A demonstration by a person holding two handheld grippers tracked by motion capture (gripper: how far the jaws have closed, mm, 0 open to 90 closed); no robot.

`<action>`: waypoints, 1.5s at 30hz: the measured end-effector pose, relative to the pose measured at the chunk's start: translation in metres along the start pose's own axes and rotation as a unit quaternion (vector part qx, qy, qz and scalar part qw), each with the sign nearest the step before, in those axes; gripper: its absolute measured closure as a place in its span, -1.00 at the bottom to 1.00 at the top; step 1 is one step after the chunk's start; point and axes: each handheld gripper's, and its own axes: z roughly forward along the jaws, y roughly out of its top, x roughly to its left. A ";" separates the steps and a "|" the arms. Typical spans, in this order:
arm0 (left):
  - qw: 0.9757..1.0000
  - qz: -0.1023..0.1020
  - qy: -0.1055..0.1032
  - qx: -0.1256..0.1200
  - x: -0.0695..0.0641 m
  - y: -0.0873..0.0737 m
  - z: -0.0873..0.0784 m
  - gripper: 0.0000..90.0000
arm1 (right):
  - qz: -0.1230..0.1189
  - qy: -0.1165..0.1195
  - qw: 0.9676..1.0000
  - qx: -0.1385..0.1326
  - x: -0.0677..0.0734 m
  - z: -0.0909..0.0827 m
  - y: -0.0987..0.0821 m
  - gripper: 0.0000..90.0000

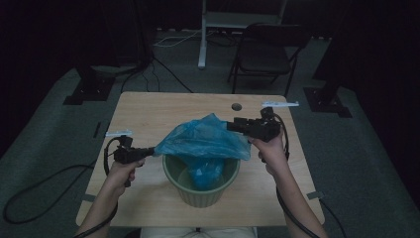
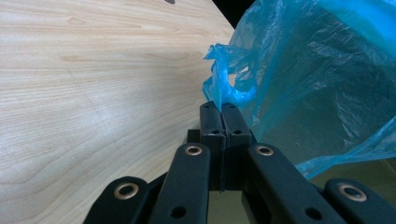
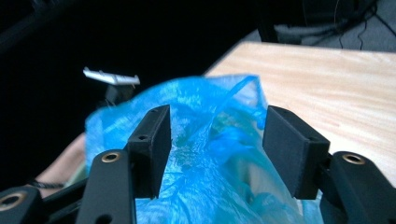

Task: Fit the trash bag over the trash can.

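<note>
In the left gripper view, the left gripper is seen clamped tight on a twisted edge of the blue bag. In the right gripper view, the right gripper is seen with jaws apart, bag plastic between them, unpressed. In the high view, the bag is stretched over the green bin on the table, its bottom hanging inside.
</note>
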 end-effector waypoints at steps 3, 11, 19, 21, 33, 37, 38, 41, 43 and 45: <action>1.000 -0.002 -0.004 0.000 0.000 0.000 -0.001 1.00 | -0.012 -0.002 1.000 0.028 0.000 0.011 0.000 -0.05; 1.000 0.001 -0.003 -0.001 0.001 -0.001 -0.004 1.00 | -0.042 0.011 0.997 0.057 0.005 0.014 0.000 1.00; 1.000 0.003 -0.008 -0.001 -0.002 -0.001 -0.005 1.00 | -0.041 0.035 0.998 0.012 0.018 -0.010 -0.003 1.00; 1.000 0.007 -0.008 0.000 -0.004 -0.002 -0.006 1.00 | -0.051 0.051 0.997 -0.004 0.031 -0.021 -0.010 1.00; 1.000 0.013 -0.009 0.003 -0.009 -0.009 -0.018 1.00 | -0.079 0.132 0.988 -0.010 0.088 -0.032 -0.076 1.00; 1.000 0.014 -0.010 0.004 -0.010 -0.011 -0.020 1.00 | -0.070 0.151 0.986 0.010 0.099 -0.023 -0.102 1.00; 1.000 0.013 -0.007 0.005 -0.010 -0.011 -0.020 1.00 | -0.066 0.158 0.985 0.018 0.101 -0.020 -0.109 1.00; 1.000 0.012 -0.006 0.007 -0.009 -0.014 -0.019 1.00 | -0.056 0.173 0.983 0.039 0.103 -0.013 -0.126 1.00; 1.000 0.009 -0.008 0.008 -0.007 -0.015 -0.019 1.00 | -0.048 0.172 0.982 0.053 0.103 -0.006 -0.136 1.00; 1.000 0.011 -0.002 0.011 -0.006 -0.016 -0.018 1.00 | -0.040 0.171 0.982 0.065 0.100 0.001 -0.145 1.00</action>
